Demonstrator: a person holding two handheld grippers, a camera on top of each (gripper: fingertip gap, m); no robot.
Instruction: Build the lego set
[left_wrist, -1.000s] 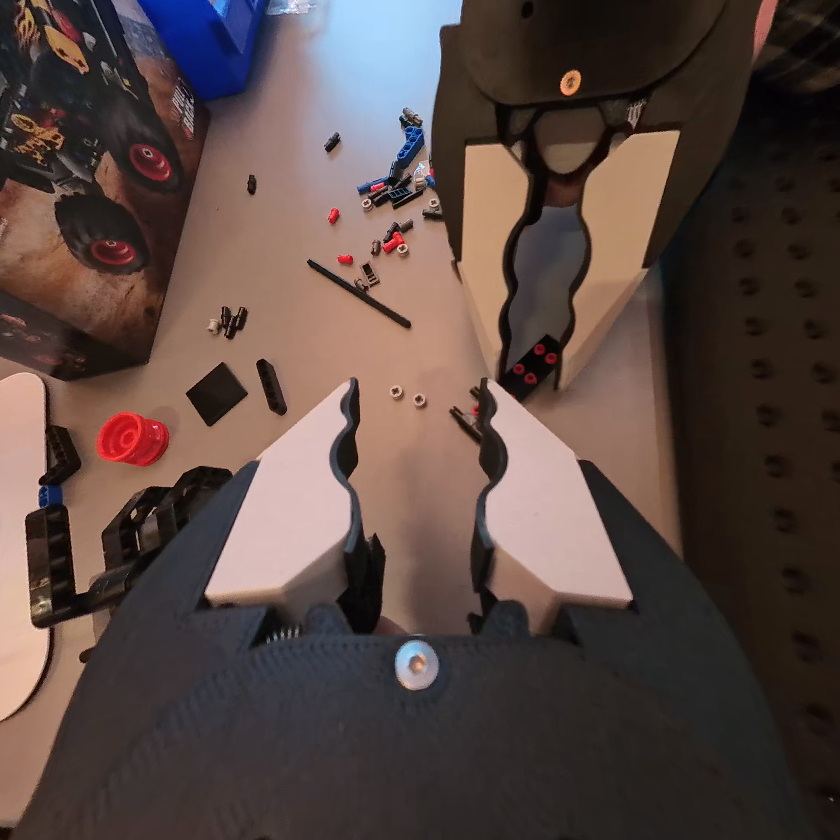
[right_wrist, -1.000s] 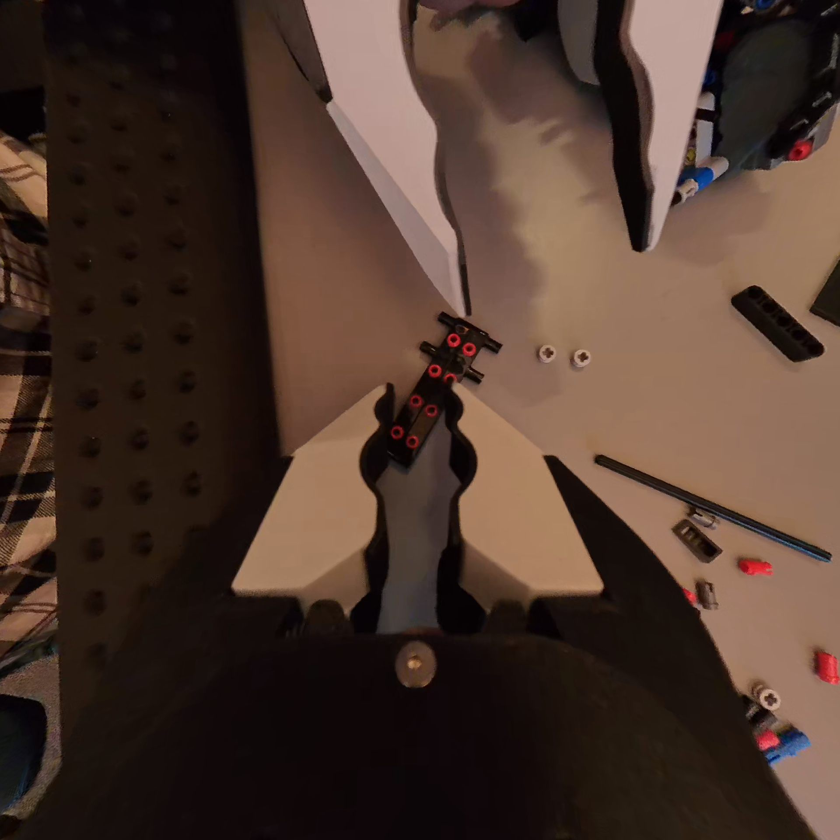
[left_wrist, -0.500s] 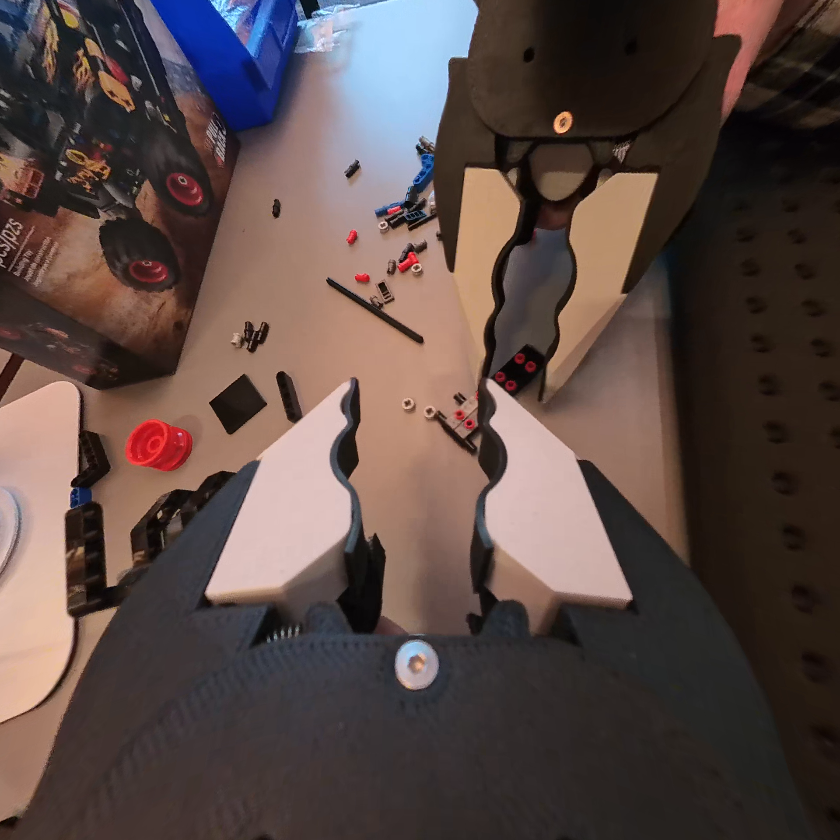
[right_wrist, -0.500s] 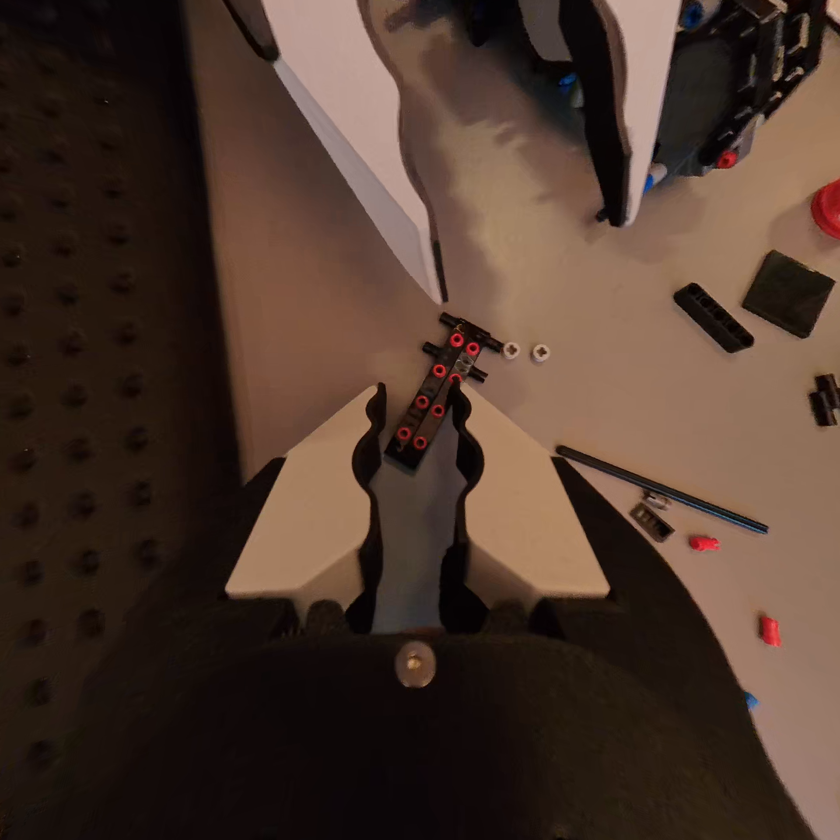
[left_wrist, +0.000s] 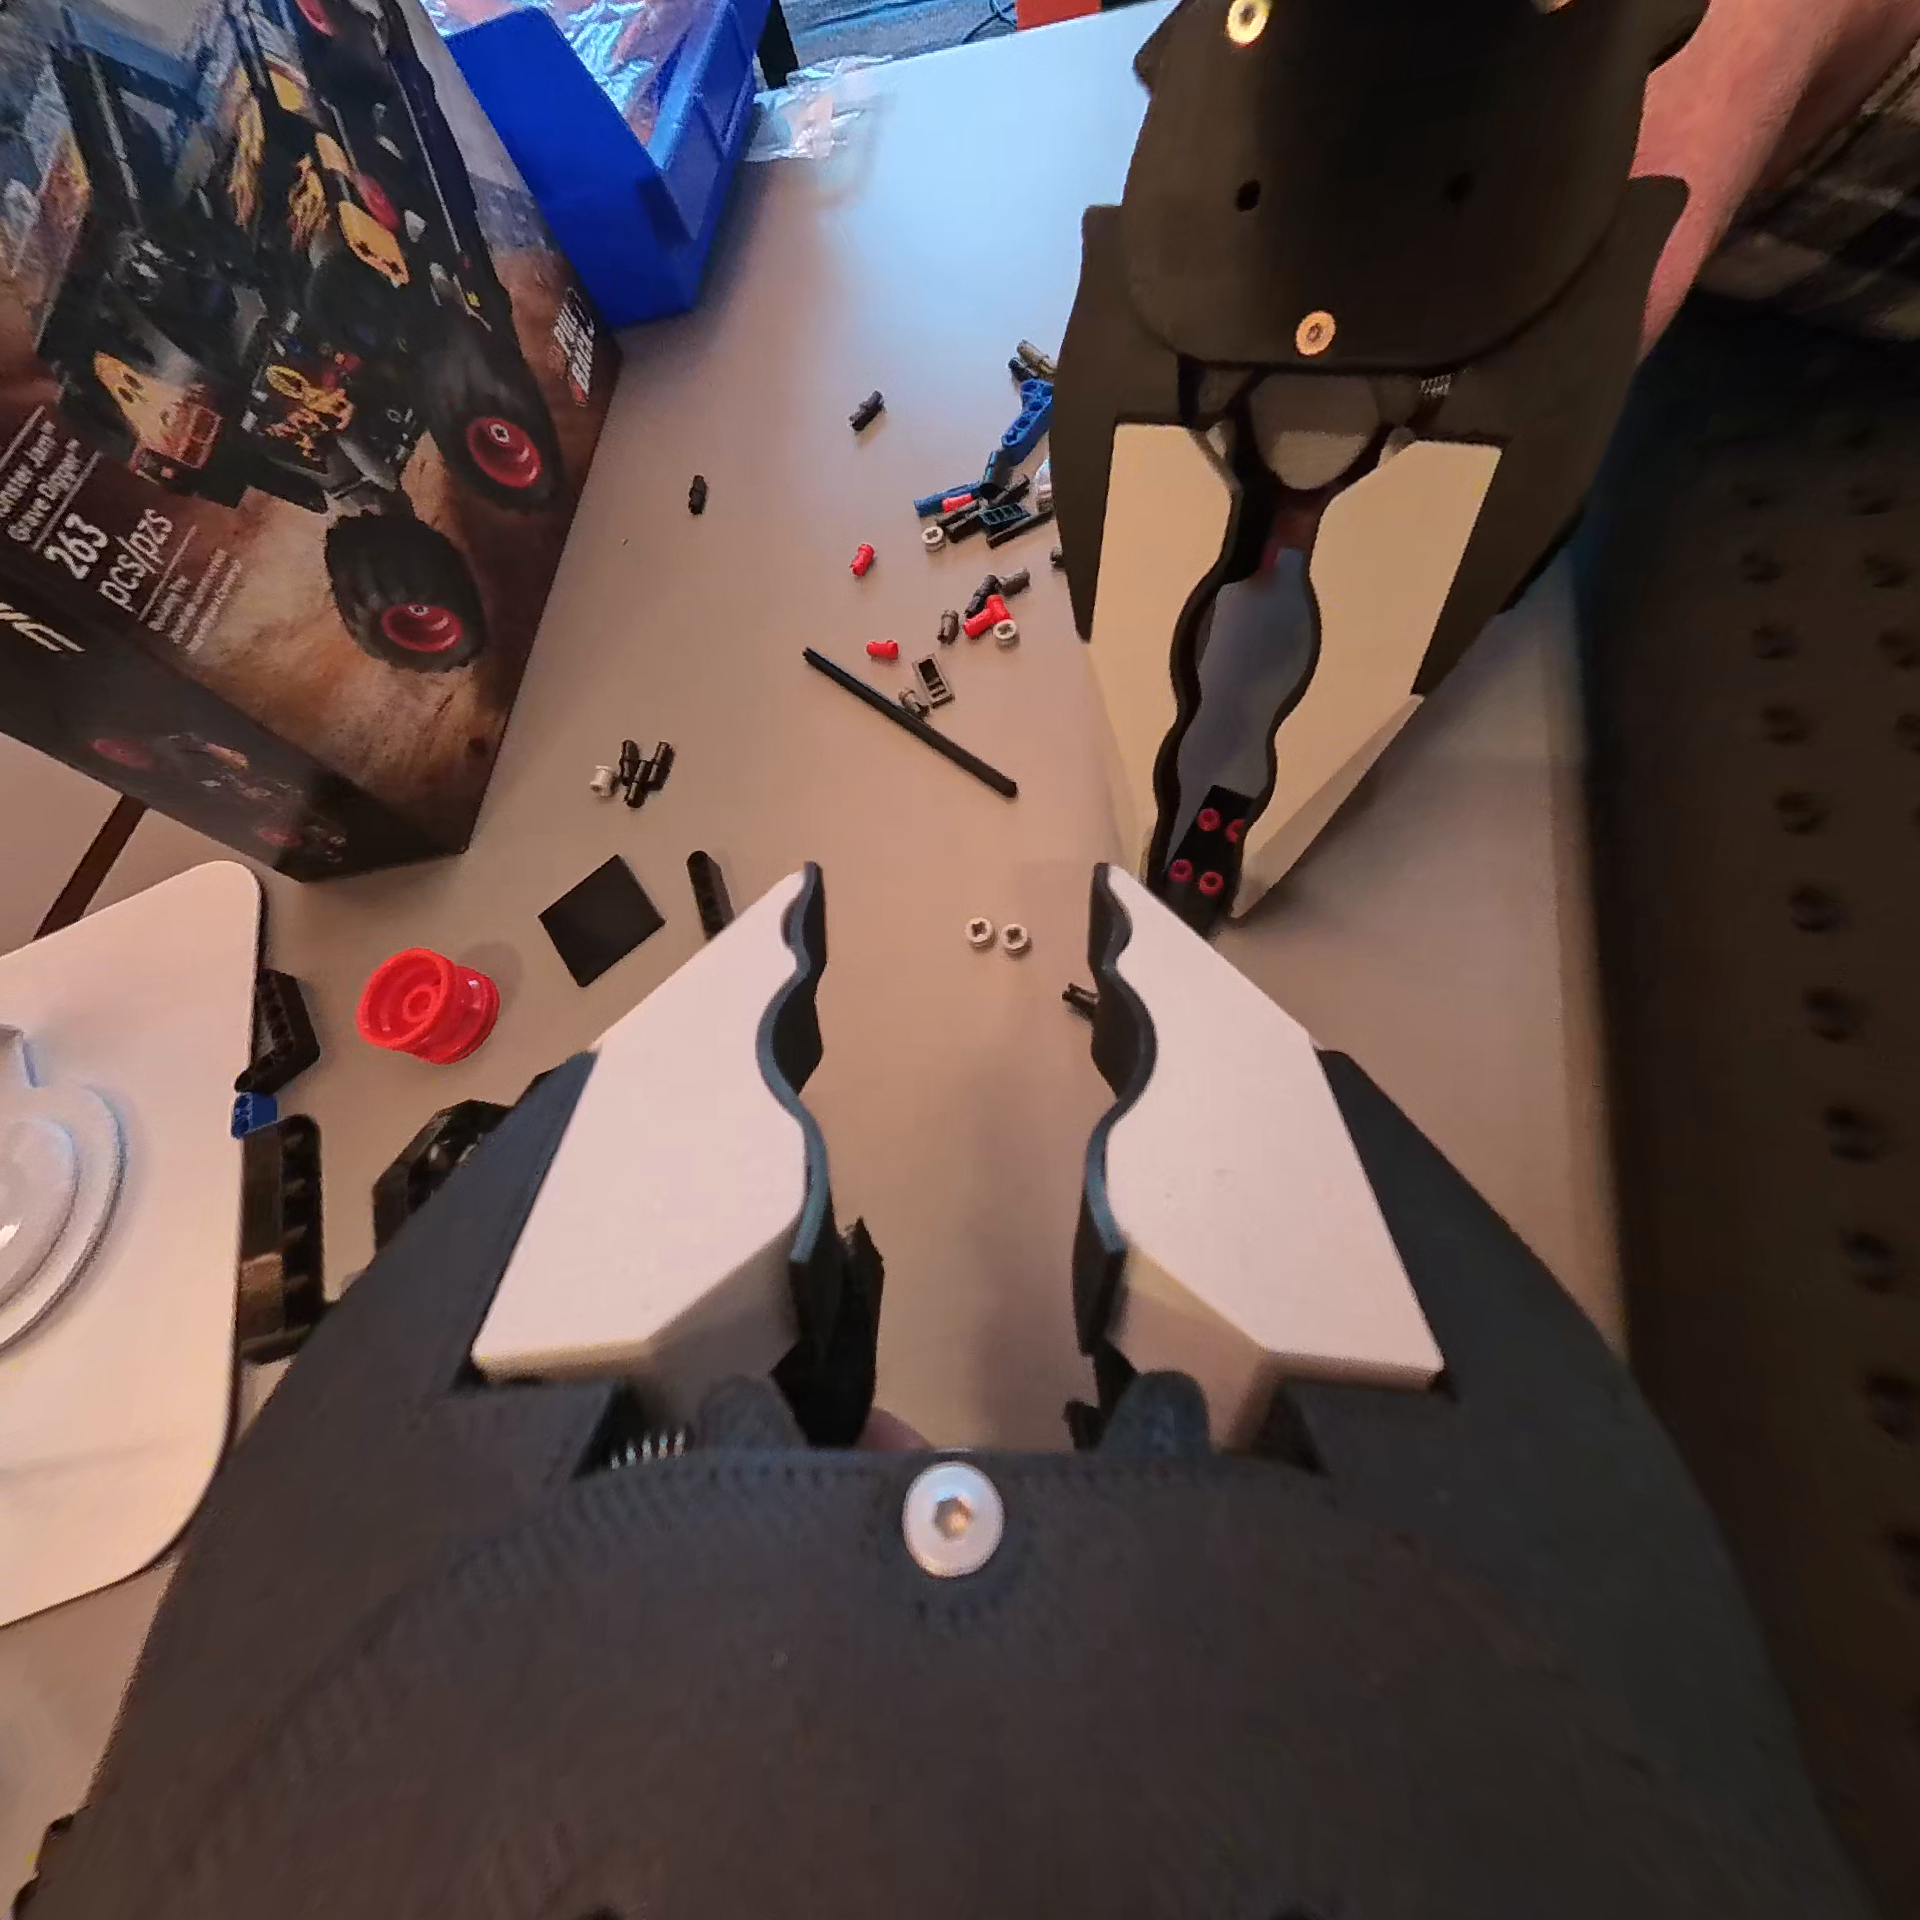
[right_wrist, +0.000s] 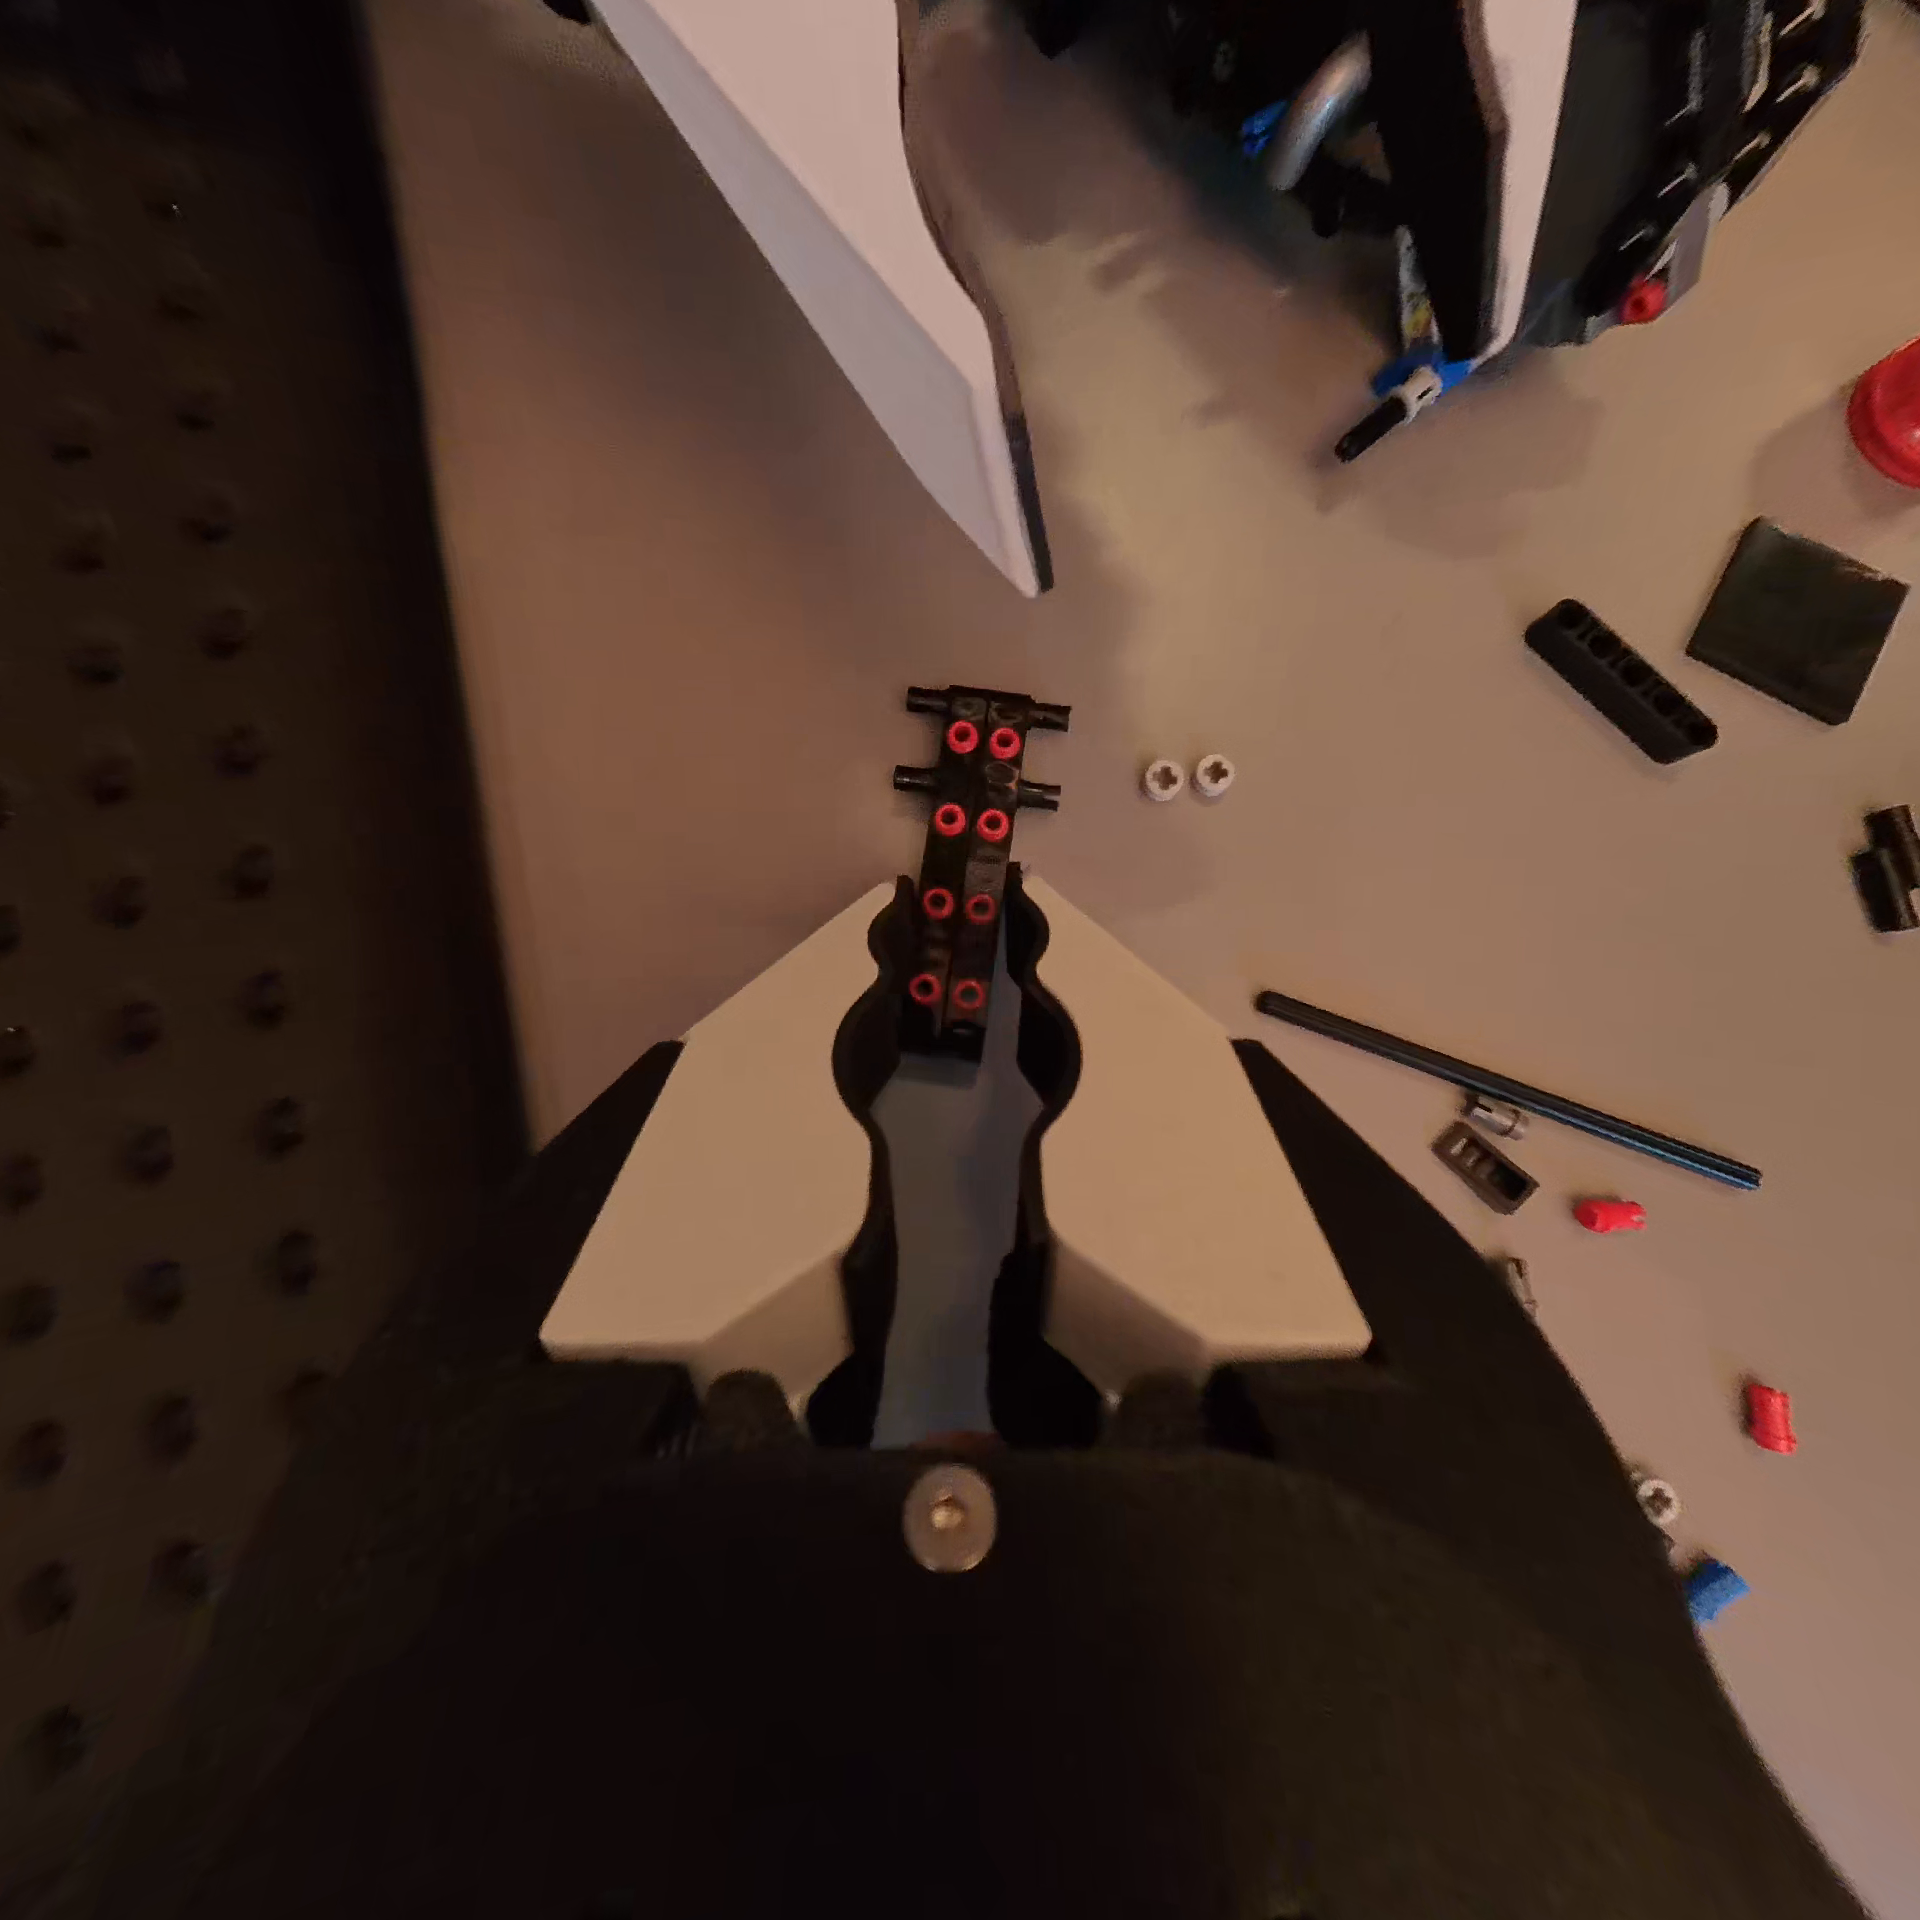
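My right gripper (right_wrist: 961, 894) is shut on a black double beam with red pins (right_wrist: 971, 852), which sticks out forward past the fingertips, low over the grey table. The same beam shows in the left wrist view (left_wrist: 1205, 852), between the right gripper's fingers (left_wrist: 1174, 623). My left gripper (left_wrist: 956, 894) is open and empty and faces the beam's far end from a short distance. Two grey bushes (left_wrist: 995, 933) lie between its fingertips and also show in the right wrist view (right_wrist: 1184, 774). The partly built black chassis (left_wrist: 281, 1226) lies left of my left gripper.
A Lego box (left_wrist: 260, 416) and a blue bin (left_wrist: 623, 156) stand at the back left. A red wheel hub (left_wrist: 426, 1003), black panel (left_wrist: 601, 920), black axle (left_wrist: 909, 722) and several small pins lie scattered. A white tray (left_wrist: 104, 1143) is at the left, a dark studded mat (left_wrist: 1766, 935) at the right. Some 8 cm of space lies between my two pairs of fingers. The red wheel hub (left_wrist: 426, 1003) lies some 15 cm from my left tips, 20 cm from my right tips.
My left gripper has drawn back from the beam's end, still open. The beam in my right gripper has turned from tilted to nearly in line with the fingers.
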